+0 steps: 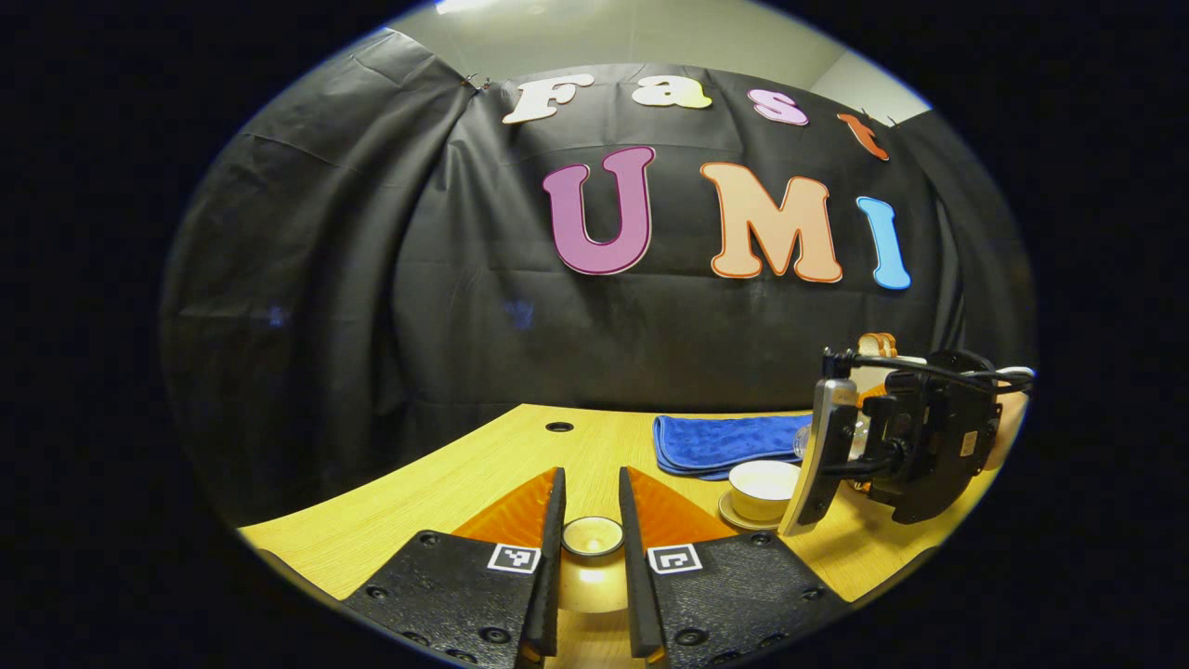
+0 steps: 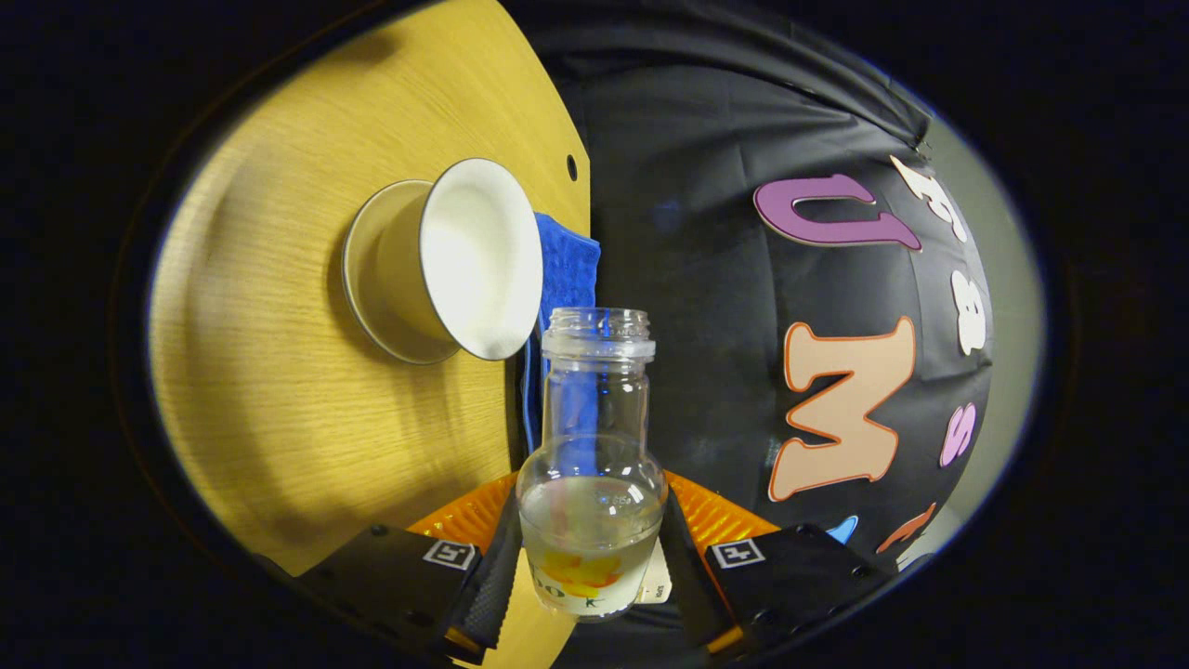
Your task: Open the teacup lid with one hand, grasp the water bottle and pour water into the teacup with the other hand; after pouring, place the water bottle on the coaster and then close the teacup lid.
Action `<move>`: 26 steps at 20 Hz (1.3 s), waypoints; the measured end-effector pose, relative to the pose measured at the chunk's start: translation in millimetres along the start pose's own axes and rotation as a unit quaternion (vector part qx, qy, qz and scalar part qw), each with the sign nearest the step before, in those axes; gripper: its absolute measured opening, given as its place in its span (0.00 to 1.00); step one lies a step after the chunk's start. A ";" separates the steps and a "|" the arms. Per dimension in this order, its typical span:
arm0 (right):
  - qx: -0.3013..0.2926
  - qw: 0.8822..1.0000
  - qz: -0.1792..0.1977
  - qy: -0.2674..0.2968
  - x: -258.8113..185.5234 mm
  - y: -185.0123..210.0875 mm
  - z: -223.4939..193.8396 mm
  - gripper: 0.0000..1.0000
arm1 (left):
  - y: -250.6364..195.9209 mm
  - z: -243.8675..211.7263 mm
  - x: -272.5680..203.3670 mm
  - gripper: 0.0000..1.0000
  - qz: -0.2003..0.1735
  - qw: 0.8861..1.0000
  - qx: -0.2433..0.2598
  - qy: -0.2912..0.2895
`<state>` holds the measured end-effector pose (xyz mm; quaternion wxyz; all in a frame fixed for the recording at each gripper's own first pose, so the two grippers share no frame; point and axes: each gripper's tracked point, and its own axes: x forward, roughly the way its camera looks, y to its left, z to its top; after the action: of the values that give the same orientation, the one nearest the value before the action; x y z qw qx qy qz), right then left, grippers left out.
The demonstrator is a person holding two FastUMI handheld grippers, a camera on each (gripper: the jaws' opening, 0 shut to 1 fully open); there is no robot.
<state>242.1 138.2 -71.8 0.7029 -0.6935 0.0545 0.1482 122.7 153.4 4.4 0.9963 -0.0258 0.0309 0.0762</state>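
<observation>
Already the lid is off: in the left gripper view the left gripper has its jaws narrowed on the small round teacup lid, which sits pinched between the two fingers and raised off the wooden surface. Beyond it the teacup stands open on its saucer, just in front of a folded blue cloth, with the right gripper tipped over close beside the cup.

In the right gripper view the right gripper is closed on the lower body of the glass water bottle, a finger pressing each side. The horizon is rolled over (the surface stands nearly on edge), so the bottle reads as turned well onto its side, its open mouth near the teacup's white rim. Some water is pooled in the bottle's belly; no stream is visible at the mouth, and whether any water lies in the cup I cannot tell, since the interior is plain white.

My judgement: lid-opening and bottle-grasping are done, and pouring is the step in hand, either just beginning or near its finish. Left to do are righting the bottle, setting it on the coaster (I cannot pick the coaster out with confidence) and returning the lid to the cup.
</observation>
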 end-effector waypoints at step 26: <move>-0.203 0.979 -0.018 -0.017 -6.0 -17.4 20.8 0.75 | 5.5 -3.0 0.8 0.28 0.005 1.000 -0.005 0.007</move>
<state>238.6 158.1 -52.8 0.5505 -0.8202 -0.0017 0.1555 122.5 158.8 1.1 0.9955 -0.0310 0.0375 0.0816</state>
